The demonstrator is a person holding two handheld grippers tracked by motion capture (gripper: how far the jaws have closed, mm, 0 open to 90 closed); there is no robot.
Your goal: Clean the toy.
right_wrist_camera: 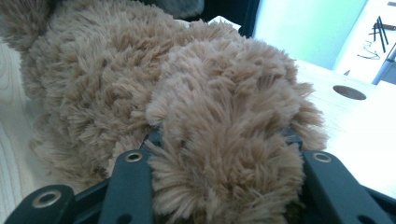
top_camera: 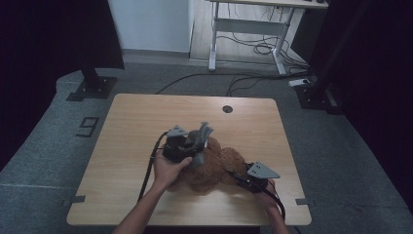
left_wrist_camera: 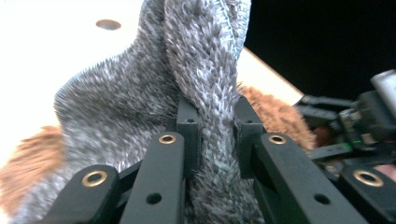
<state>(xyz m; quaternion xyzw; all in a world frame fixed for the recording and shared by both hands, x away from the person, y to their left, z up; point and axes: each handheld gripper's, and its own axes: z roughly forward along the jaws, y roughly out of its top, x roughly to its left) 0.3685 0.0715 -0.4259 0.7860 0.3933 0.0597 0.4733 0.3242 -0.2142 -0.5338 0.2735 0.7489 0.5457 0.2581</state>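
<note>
Brown plush toy (top_camera: 214, 168) lies near table (top_camera: 131, 126) centre, toward 5 o'clock. Left gripper (top_camera: 192, 146) at its 11 o'clock, jaws pinching a fold of grey furry fabric (left_wrist_camera: 201, 70). Right gripper (top_camera: 243, 178) at its 4 o'clock, jaws clamping a plush limb (right_wrist_camera: 224, 135).

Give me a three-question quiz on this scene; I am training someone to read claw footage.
1. True or false: the left claw is shut on grey cloth.
2. What is the right claw gripping? A) a cable B) part of the brown plush toy C) nothing
3. Fill in: the toy lies on a wooden ____ with a round hole near its far edge.

Key: 1 true; 2 B; 3 table.
</note>
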